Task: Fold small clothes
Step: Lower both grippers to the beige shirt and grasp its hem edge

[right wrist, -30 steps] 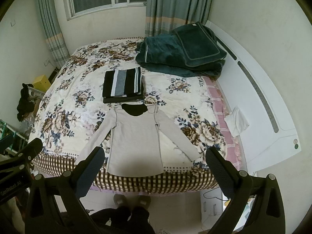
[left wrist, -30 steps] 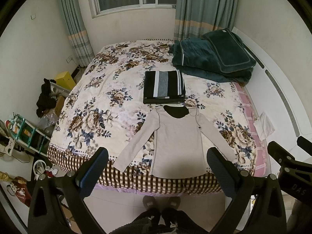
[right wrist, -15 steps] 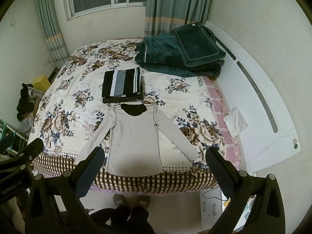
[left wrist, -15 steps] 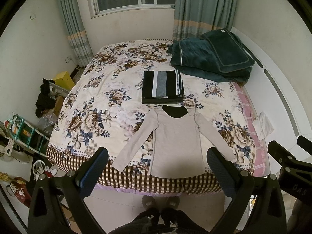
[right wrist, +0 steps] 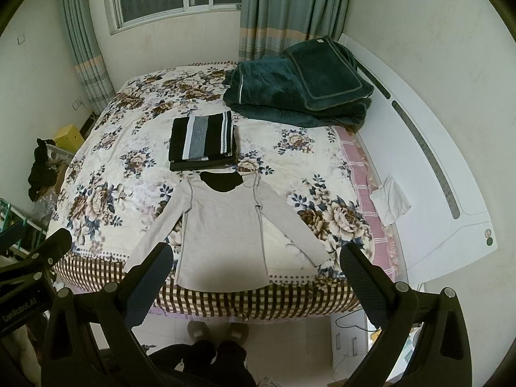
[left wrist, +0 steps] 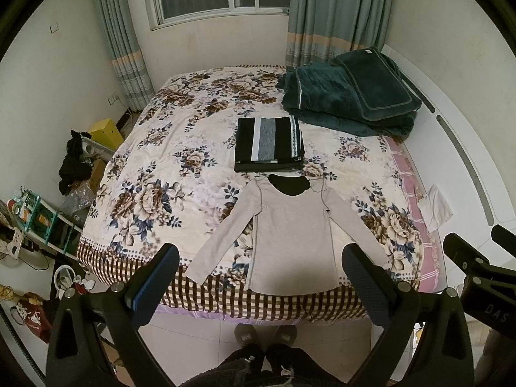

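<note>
Both cameras are pulling back a touch from the bed (left wrist: 135, 213), where the beige top (left wrist: 292, 235) is lying flat just below the striped folded pile (left wrist: 269, 143), both hand-held grippers (left wrist: 259, 277) (right wrist: 254, 274) gaping wide and empty, so I'd be grabbing a sleeve cuff first.

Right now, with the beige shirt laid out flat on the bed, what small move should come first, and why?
Probably lower the left gripper to the end of the sleeve on its side. Both it and the right gripper are open, empty and held above the bed's near edge, and the beige shirt lies flat with both sleeves spread, so nothing is folded yet.
</note>
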The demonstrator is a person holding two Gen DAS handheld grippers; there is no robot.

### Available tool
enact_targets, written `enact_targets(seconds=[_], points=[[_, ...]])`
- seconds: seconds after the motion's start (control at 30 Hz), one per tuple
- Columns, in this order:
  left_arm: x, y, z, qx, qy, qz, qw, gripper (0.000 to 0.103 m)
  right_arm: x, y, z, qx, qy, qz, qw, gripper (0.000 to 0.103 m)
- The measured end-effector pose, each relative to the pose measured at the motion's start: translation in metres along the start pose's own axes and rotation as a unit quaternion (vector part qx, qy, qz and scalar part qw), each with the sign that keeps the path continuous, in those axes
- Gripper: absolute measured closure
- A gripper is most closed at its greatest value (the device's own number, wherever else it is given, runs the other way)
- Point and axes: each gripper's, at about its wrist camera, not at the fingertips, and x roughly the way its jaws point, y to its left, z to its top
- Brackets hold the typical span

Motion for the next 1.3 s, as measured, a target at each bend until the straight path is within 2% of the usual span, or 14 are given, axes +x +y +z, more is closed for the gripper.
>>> enact_targets(seconds=[0.27,0.47,0.53,0.67,0.77,0.87,0.93,1.0,1.17,1.3], points=[[0.0,-0.001,-0.001,0.0,0.0,-0.001,1.0,0.0,0.003,0.002,0.0,0.001,0.0,0.0,1.0,0.0],[0.001,-0.017,0.004,0.0,0.005,-0.004,1.0,0.0,0.002,0.002,0.004,0.005,0.003,0.0,1.0,0.0],[0.008,-0.015,0.008,-0.003,-0.005,0.0,1.0,0.0,0.003,-0.005,0.009,0.017,0.01,0.003,1.0,0.0],[0.045,-0.011,0.012,-0.002,-0.047,0.034,0.9983,0.0,0.043,-0.033,0.003,0.065,0.031,0.005,0.997,0.0],[0.09,0.0,0.017,0.002,-0.056,0.057,0.9968,0.0,0.09,-0.072,-0.013,0.131,0.056,-0.013,0.99,0.0],[0.145,0.004,0.02,0.001,-0.044,0.065,0.9969,0.0,0.155,-0.127,-0.042,0.218,0.092,-0.038,0.971,0.0],[0.18,0.01,0.021,0.001,-0.03,0.071,0.997,0.0,0.195,-0.168,-0.068,0.275,0.111,-0.046,0.954,0.007],[0.219,0.01,0.02,0.004,-0.013,0.088,0.9961,0.0,0.244,-0.216,-0.102,0.338,0.143,-0.066,0.928,0.025],[0.307,0.003,0.01,0.016,0.047,0.126,0.9907,0.0,0.379,-0.306,-0.176,0.466,0.184,-0.024,0.865,0.027],[0.374,-0.005,-0.003,0.014,0.096,0.153,0.9835,0.0,0.49,-0.344,-0.214,0.519,0.207,0.016,0.829,0.027]])
